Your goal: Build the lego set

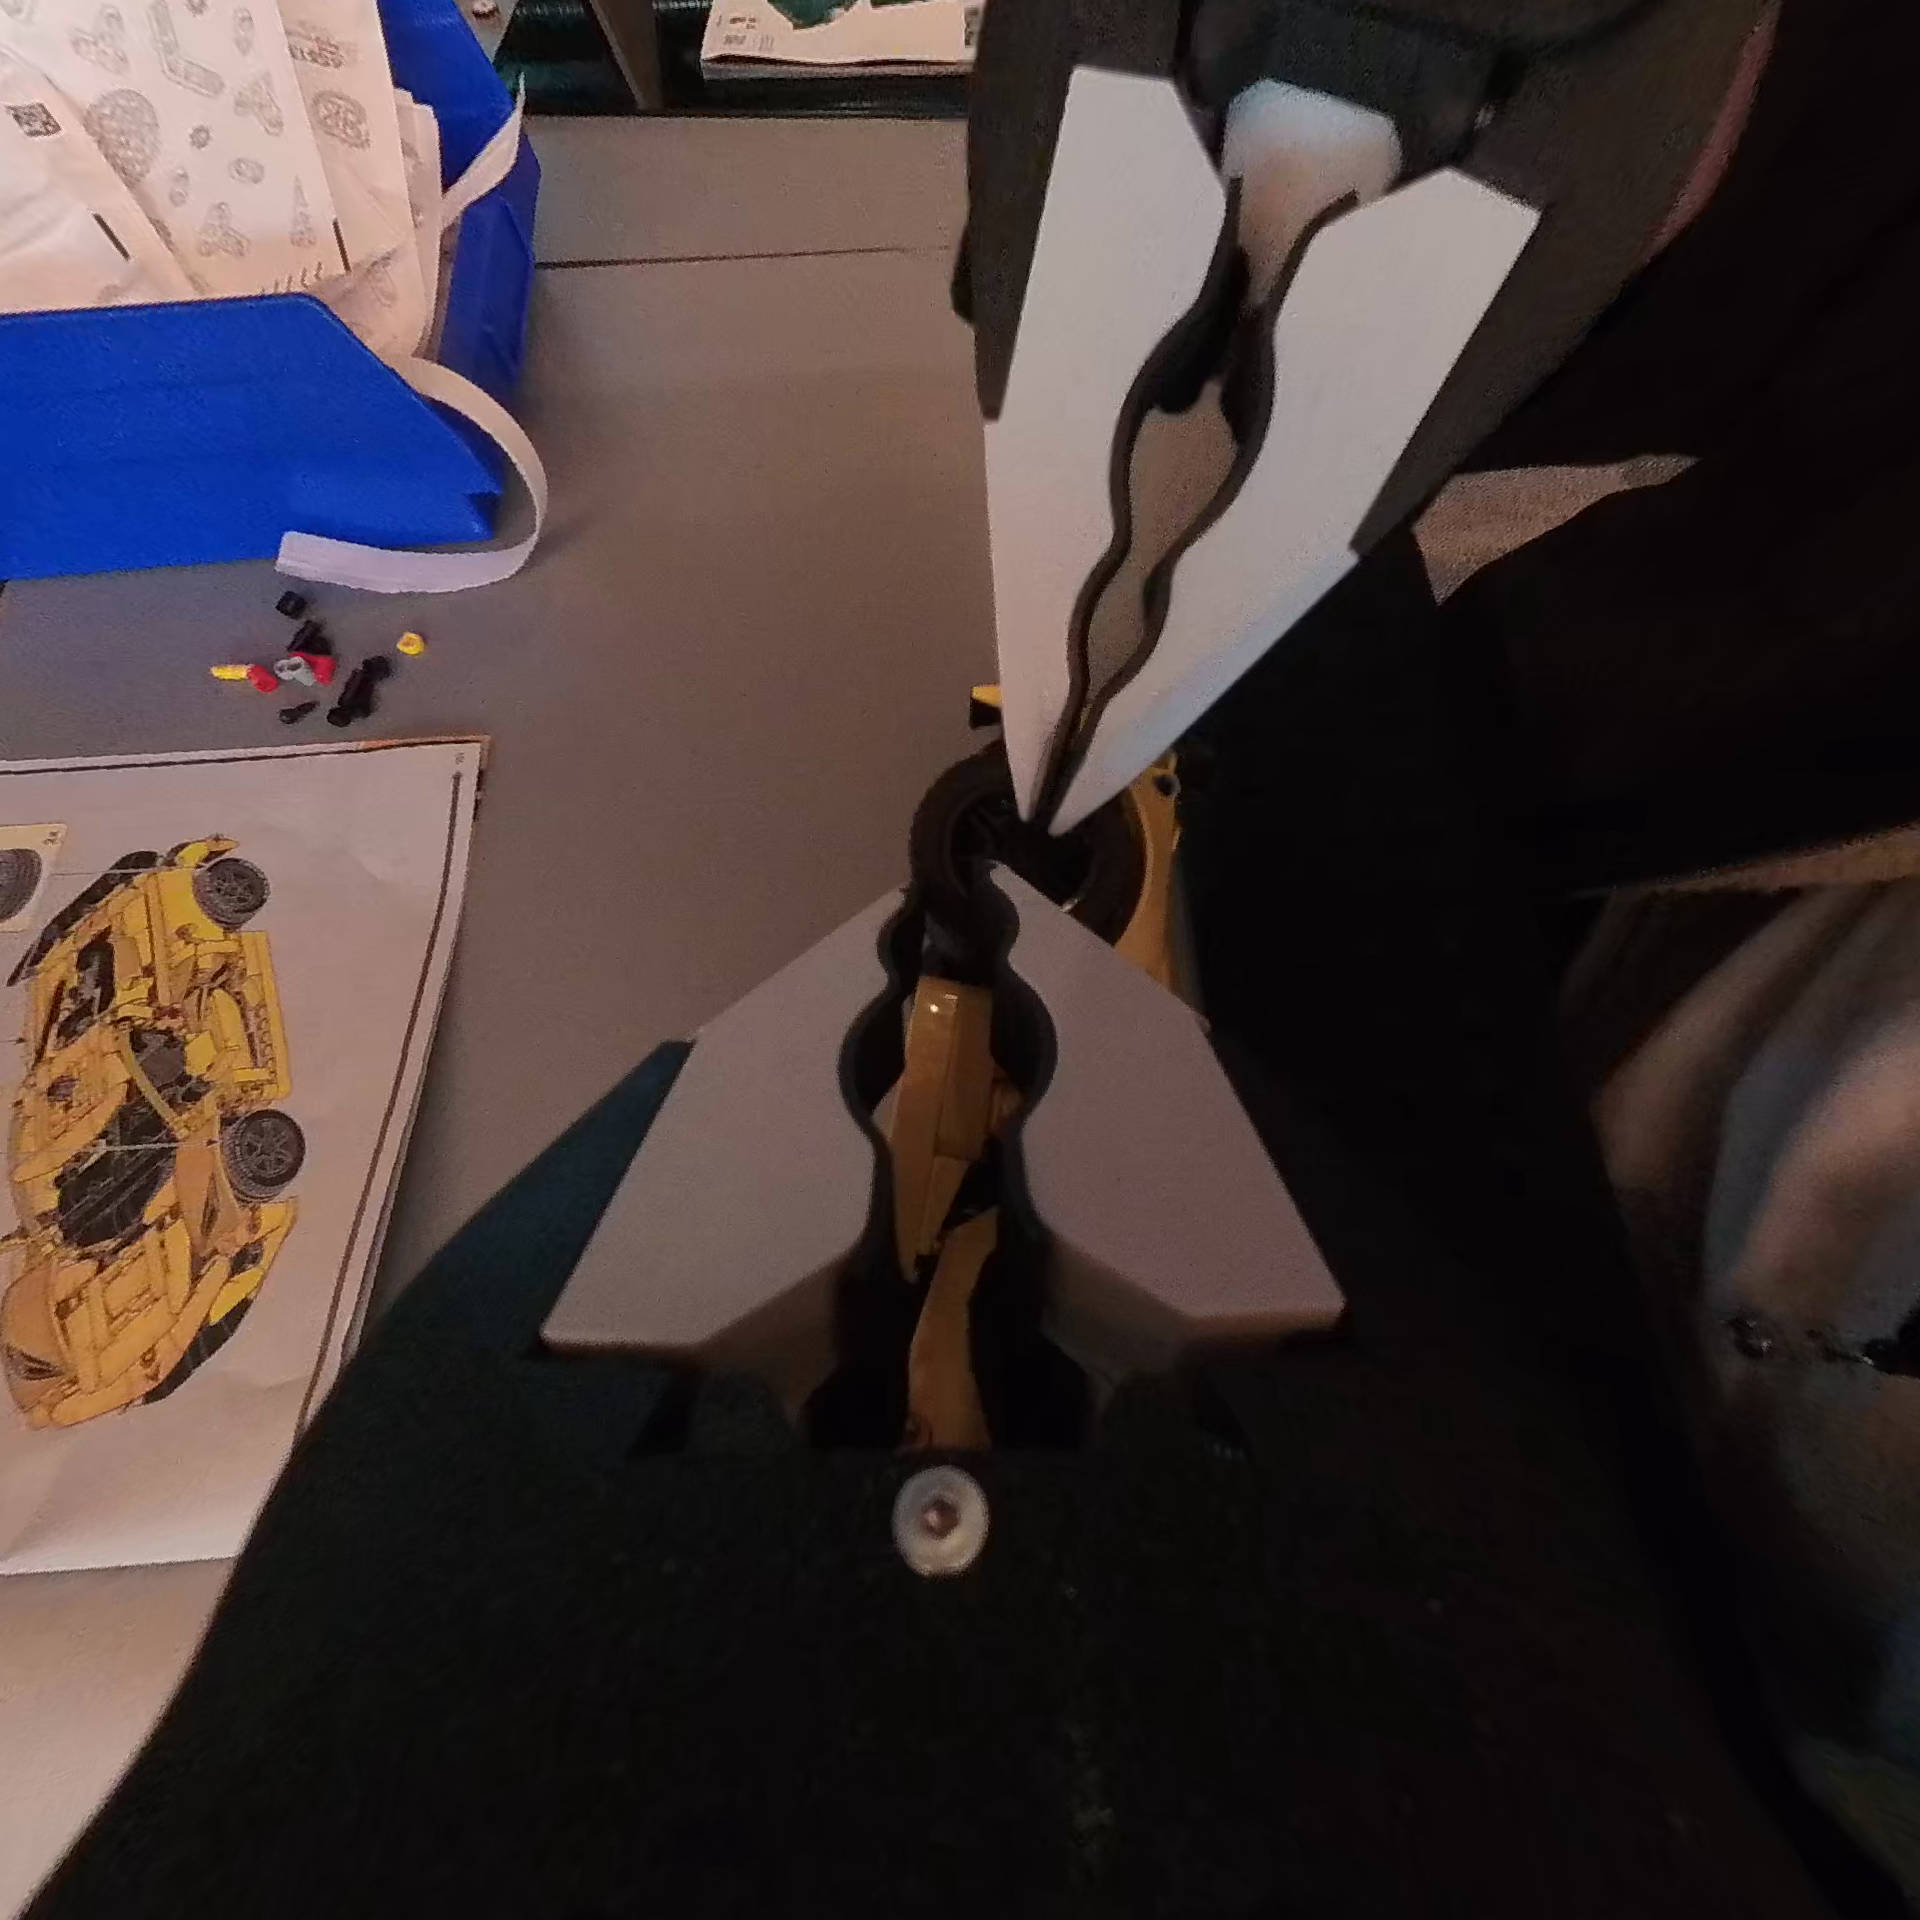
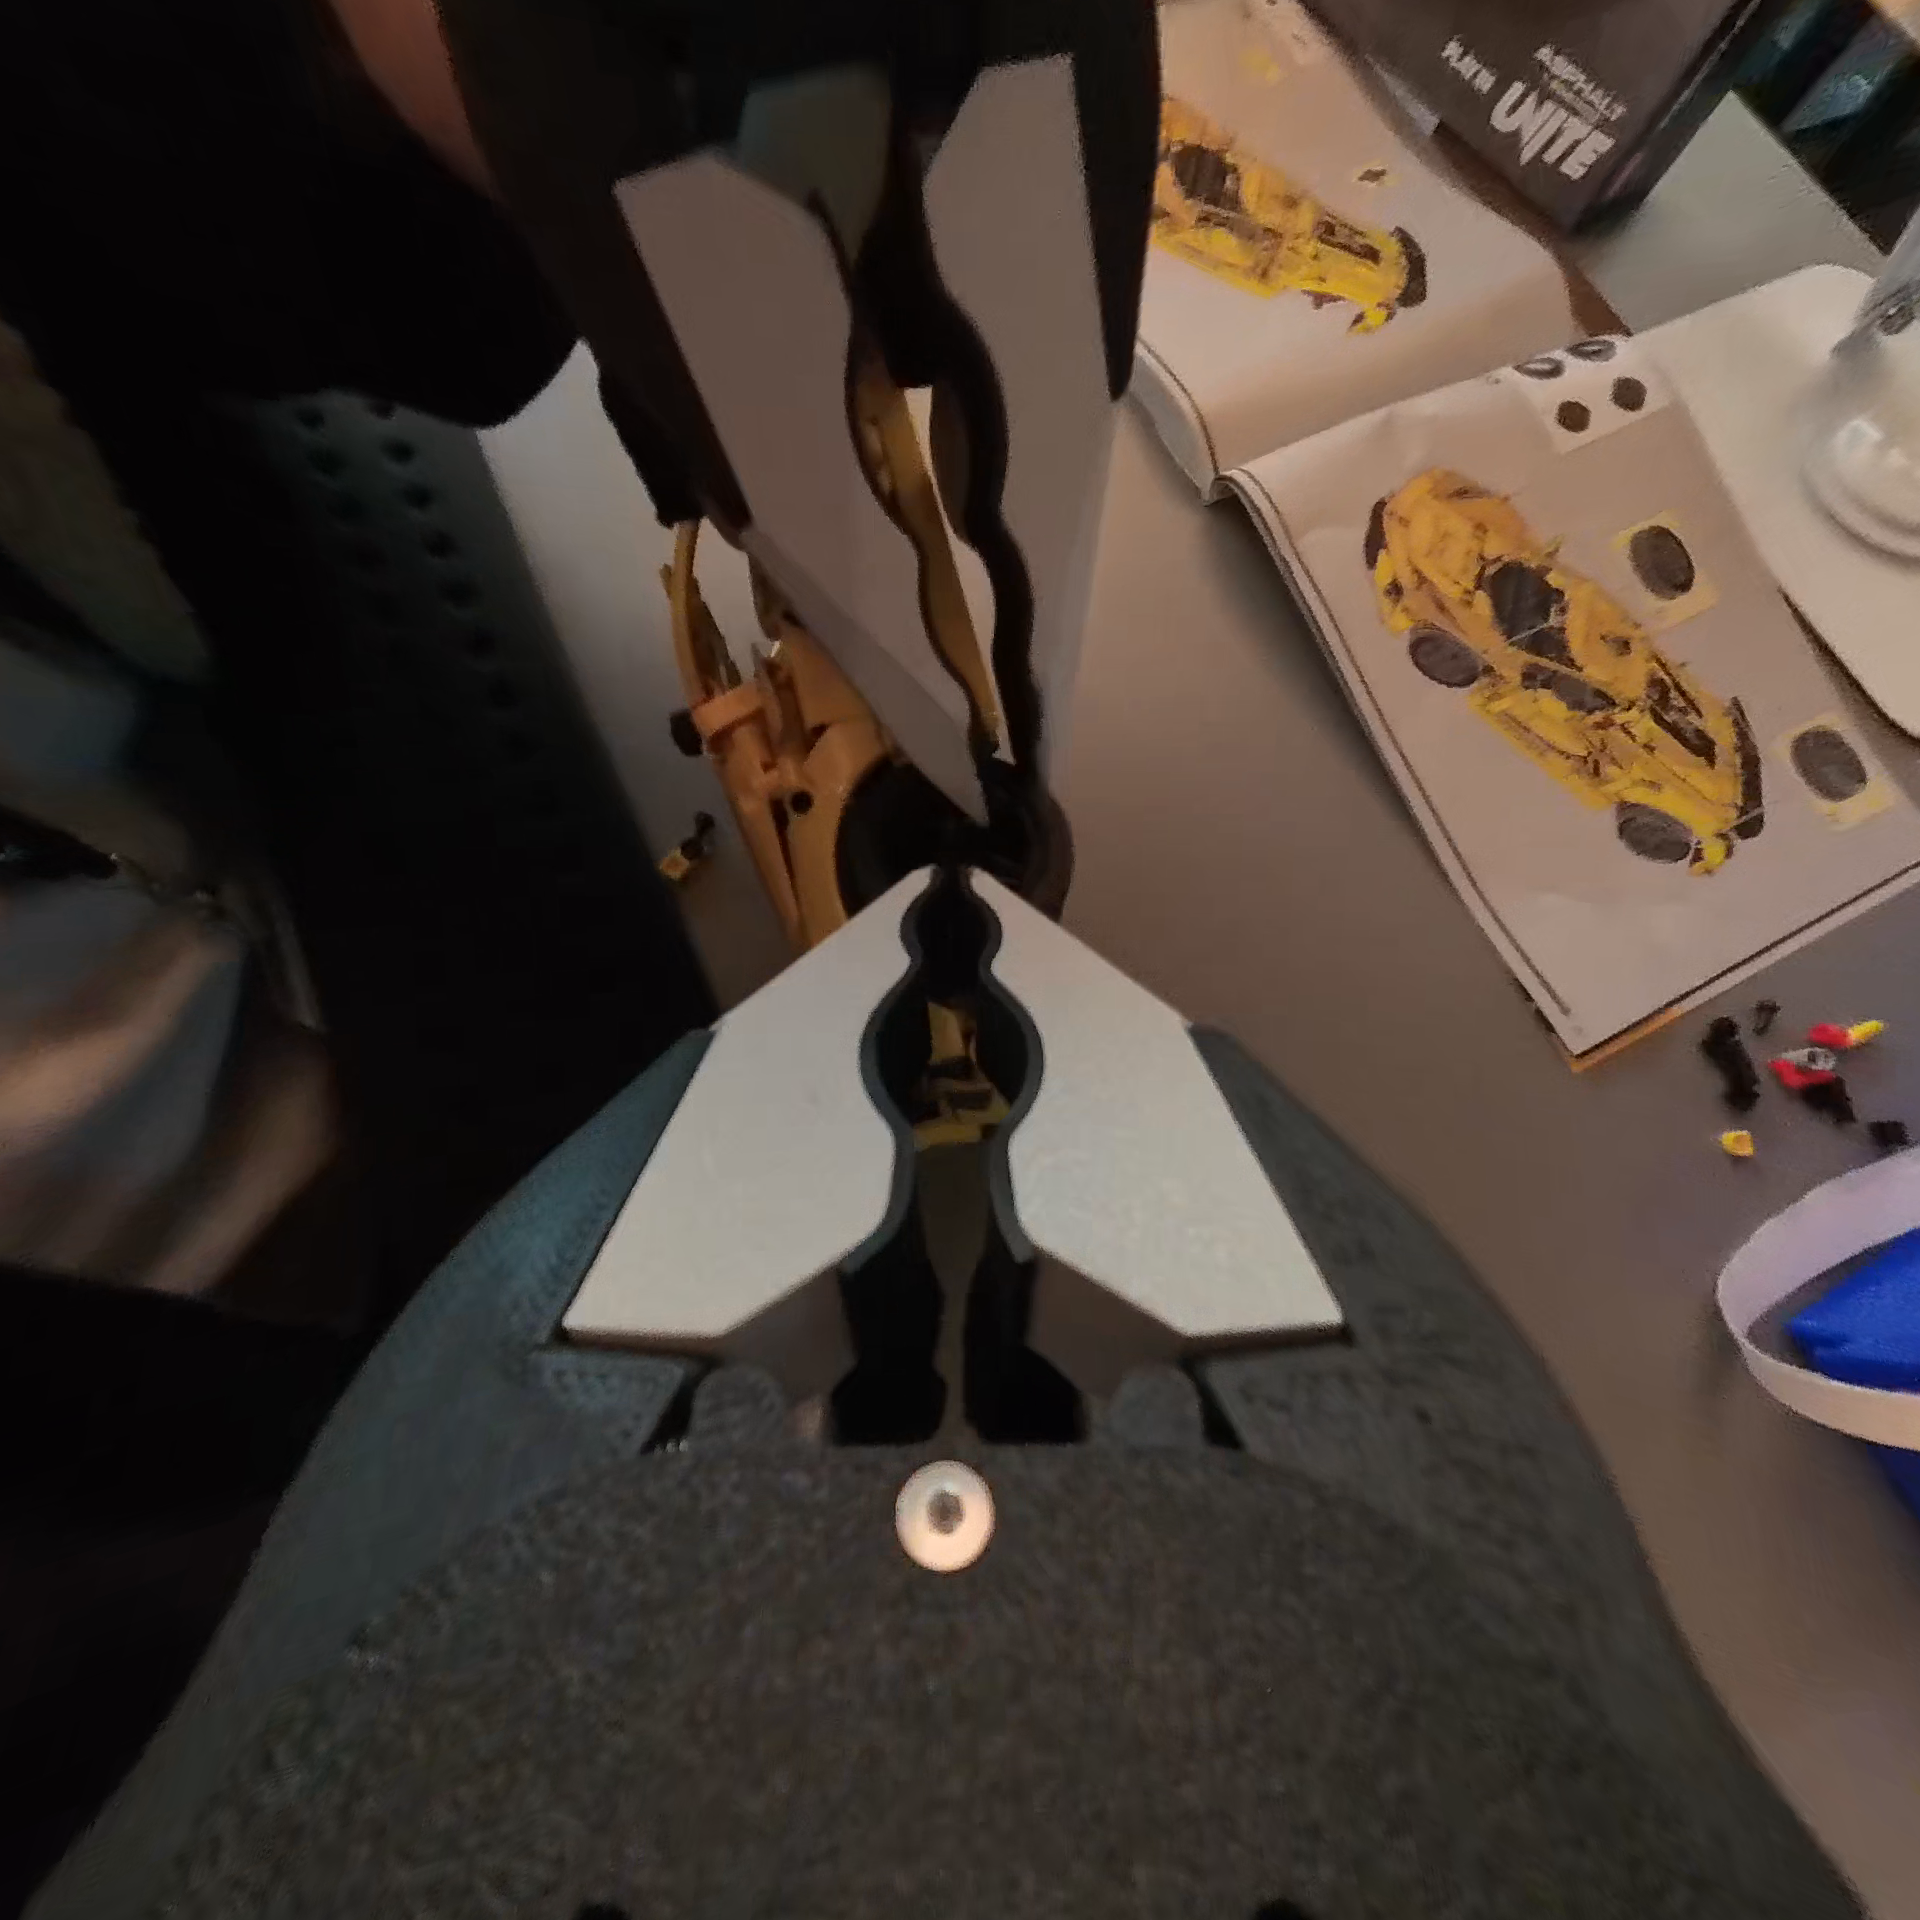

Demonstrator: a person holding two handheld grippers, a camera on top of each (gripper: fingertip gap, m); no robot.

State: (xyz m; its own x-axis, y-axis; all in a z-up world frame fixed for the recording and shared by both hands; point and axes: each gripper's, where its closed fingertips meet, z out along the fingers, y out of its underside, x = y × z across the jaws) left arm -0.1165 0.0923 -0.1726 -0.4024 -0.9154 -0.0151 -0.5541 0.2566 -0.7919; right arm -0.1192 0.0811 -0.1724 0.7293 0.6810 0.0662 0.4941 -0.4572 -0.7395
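Note:
In the left wrist view my left gripper [image 1: 961,883] is shut on a yellow panel of the lego car [image 1: 940,1101], which runs up between its pads. A black wheel [image 1: 951,821] sits on the car just past its tips. My right gripper [image 1: 1039,826] comes down from above with its tips together at the wheel's hub. In the right wrist view my right gripper [image 2: 951,878] is shut, tips against the black wheel [image 2: 883,831]. The yellow car body [image 2: 769,748] lies to the left. The left gripper [image 2: 1008,774] reaches in from above, clamped on a yellow strip.
An open instruction booklet [image 1: 208,1091] showing the yellow car lies on the grey table [image 1: 727,520], also seen in the right wrist view [image 2: 1558,675]. Small loose parts [image 1: 312,665] lie beside it. There is also a blue bag [image 1: 208,436], a black box [image 2: 1558,104] and a clear jar [image 2: 1870,416]. Only a small space, under 4 cm, lies between the two pairs of fingers.

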